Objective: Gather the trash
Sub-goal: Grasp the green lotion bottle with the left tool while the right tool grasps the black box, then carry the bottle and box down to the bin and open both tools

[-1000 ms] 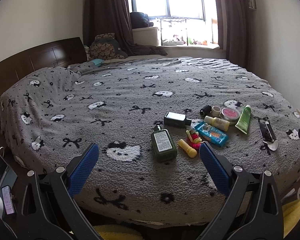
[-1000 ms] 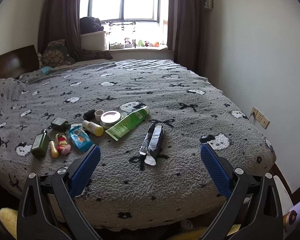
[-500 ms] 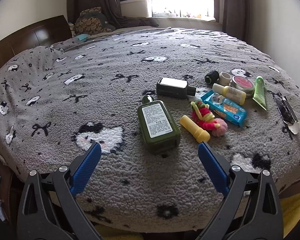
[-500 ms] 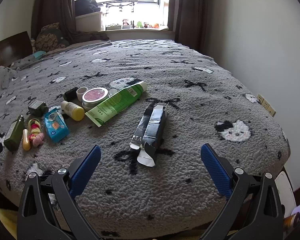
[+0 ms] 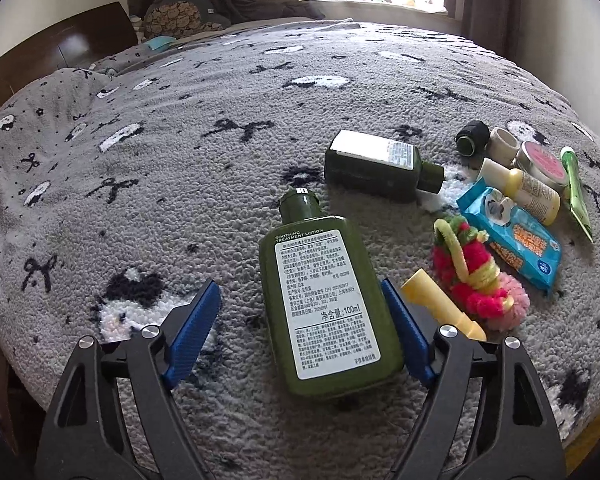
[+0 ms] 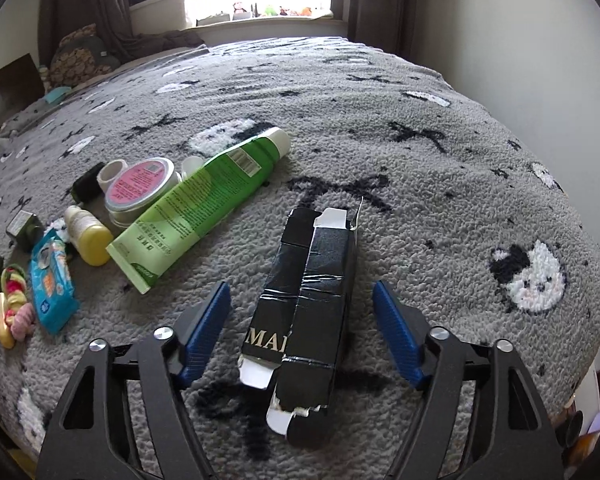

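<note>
On the bed (image 5: 180,184), the green bottle (image 5: 324,304) lies label-up between the left gripper (image 5: 300,328)'s jaws, its long axis running away from them, cap at the far end — the jaws are closing, the right pad about touching the bottle's side, the left pad clear of it. The flattened black box (image 6: 312,312) lies likewise lengthwise between the right gripper (image 6: 300,328)'s jaws, which are closing too but touch neither side yet. Each hand is squared to its own piece, so both grips should be across the short width.
</note>
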A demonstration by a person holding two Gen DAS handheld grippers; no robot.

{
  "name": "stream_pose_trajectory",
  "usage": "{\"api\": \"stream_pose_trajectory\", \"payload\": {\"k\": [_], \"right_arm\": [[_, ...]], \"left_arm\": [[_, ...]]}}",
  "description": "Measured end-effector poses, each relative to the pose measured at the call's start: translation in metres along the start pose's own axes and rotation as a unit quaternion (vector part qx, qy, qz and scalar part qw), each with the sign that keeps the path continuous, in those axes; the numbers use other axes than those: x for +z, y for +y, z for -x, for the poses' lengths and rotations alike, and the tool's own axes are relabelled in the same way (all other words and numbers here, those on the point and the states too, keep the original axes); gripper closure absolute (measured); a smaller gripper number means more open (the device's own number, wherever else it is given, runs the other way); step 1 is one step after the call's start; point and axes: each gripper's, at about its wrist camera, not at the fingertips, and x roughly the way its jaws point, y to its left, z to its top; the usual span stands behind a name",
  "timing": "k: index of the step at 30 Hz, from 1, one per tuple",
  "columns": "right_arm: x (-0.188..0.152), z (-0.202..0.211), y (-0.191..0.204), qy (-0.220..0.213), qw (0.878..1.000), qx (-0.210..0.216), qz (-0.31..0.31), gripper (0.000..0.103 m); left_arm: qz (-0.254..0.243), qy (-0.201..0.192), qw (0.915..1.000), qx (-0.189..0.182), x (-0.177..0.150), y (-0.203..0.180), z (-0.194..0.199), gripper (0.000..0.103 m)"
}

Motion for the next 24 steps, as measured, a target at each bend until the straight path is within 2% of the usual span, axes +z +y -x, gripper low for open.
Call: {"api": "stream_pose_trajectory", "payload": {"k": [4,7,8,15,19,24], "right_arm": [[0.001,-0.009,0.002,0.005,1.0,0.007,0.002,0.049],[0.001,-0.008,0.004,0.003,1.0,0.01,0.011,0.055],[0.001,-0.007,0.005,0.002,1.0,0.012,0.012,0.056],[-0.004,0.014,0.012,-0.029,0.999,0.029,0.022,0.057],[-0.005,0.035,0.015,-0.046,0.998,0.032,0.024,0.057],[-0.004,0.082,0.016,-0.084,0.995,0.039,0.032,0.057]], "left_arm": [[0.008,0.006,0.9998,-0.017,0.001,0.004,-0.01,0.032],[0.007,0.003,0.9994,-0.033,0.001,0.004,-0.009,0.044],[0.007,0.002,0.9992,-0.04,0.001,0.003,-0.008,0.052],[0.002,-0.01,0.9992,-0.038,-0.007,0.001,0.01,0.054],[0.01,-0.034,0.9984,-0.043,-0.01,0.006,0.037,0.055],[0.014,-0.079,0.9951,-0.057,-0.011,0.006,0.084,0.055]]}}
